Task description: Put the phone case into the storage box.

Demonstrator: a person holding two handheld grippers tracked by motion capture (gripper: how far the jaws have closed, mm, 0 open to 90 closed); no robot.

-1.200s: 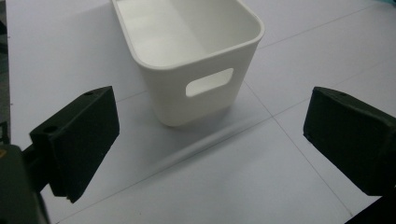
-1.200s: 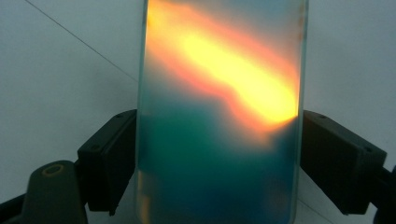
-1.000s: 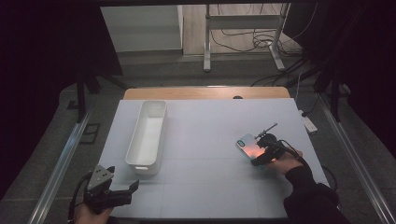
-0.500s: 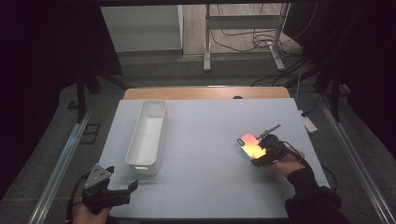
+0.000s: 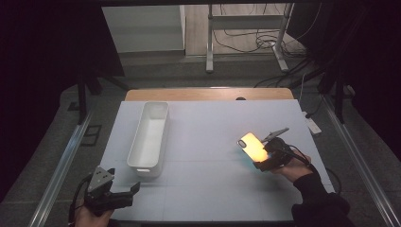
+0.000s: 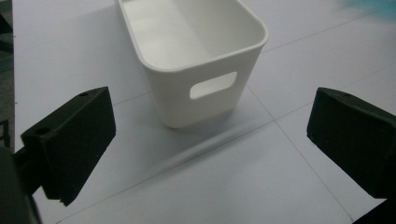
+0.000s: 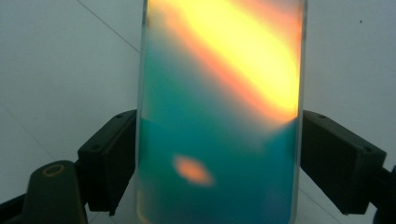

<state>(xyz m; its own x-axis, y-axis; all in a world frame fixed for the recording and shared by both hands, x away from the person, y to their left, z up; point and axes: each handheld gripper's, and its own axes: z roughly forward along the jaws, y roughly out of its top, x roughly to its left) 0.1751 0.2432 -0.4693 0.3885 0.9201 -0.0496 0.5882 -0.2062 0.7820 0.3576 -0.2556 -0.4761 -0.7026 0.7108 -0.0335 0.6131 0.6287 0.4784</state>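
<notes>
White tabletop [image 5: 208,142] under dim light carries a long white plastic bin [image 5: 149,137] with a handle slot in its end wall. Well to the right of the bin, the right gripper [image 5: 263,156] clamps a flat iridescent phone case [image 5: 253,146], orange-yellow over teal, by its two long edges, clear of the table. The left gripper [image 5: 122,193] hovers just in front of the bin's near end, jaws wide apart and empty. Slipping looks like the main risk (the case's edges seem smooth and thin): a tilt or quick swing toward the bin could let it pivot between the pads [image 7: 109,154] and drop short.
</notes>
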